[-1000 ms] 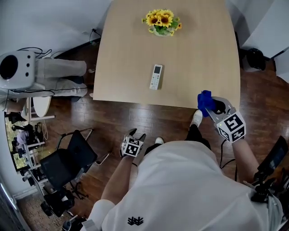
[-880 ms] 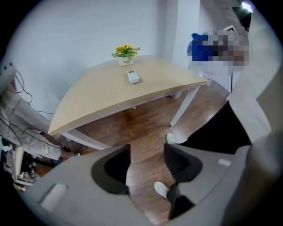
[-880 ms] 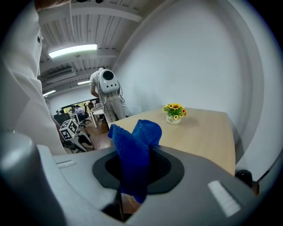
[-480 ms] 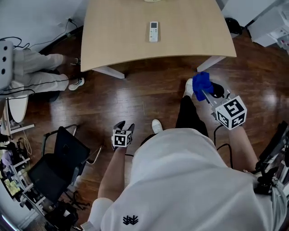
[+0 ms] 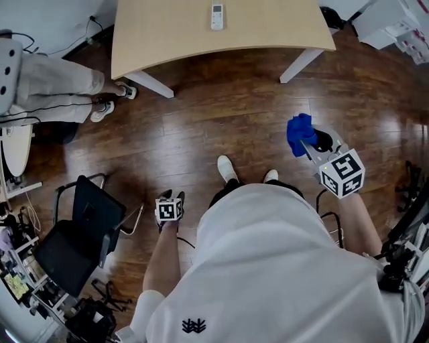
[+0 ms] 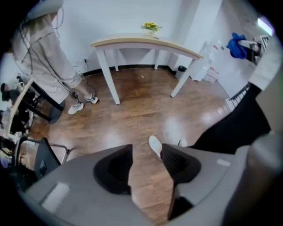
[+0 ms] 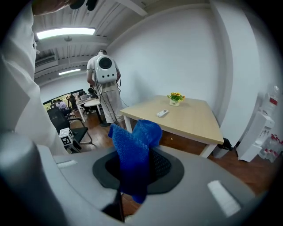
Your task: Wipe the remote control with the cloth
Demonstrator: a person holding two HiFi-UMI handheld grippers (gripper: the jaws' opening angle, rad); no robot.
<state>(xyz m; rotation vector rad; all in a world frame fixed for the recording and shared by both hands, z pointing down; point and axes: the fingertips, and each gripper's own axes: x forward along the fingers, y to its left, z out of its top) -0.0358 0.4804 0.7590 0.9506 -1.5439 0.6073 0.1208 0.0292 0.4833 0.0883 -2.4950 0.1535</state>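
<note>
We see bright, even light from a ceiling strip (image 7: 65, 32), soft glare on the floor (image 6: 183, 126), and fisheye bending with dark corners in both gripper views.

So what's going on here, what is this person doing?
A person stands on the wooden floor, away from the table, with tongs in each hand. The right tongs are clamped on a blue cloth. The left tongs point down at the floor, empty, and their jaws have just been closing. The remote control lies on the table, not yet touched, so wiping has not started.
</note>
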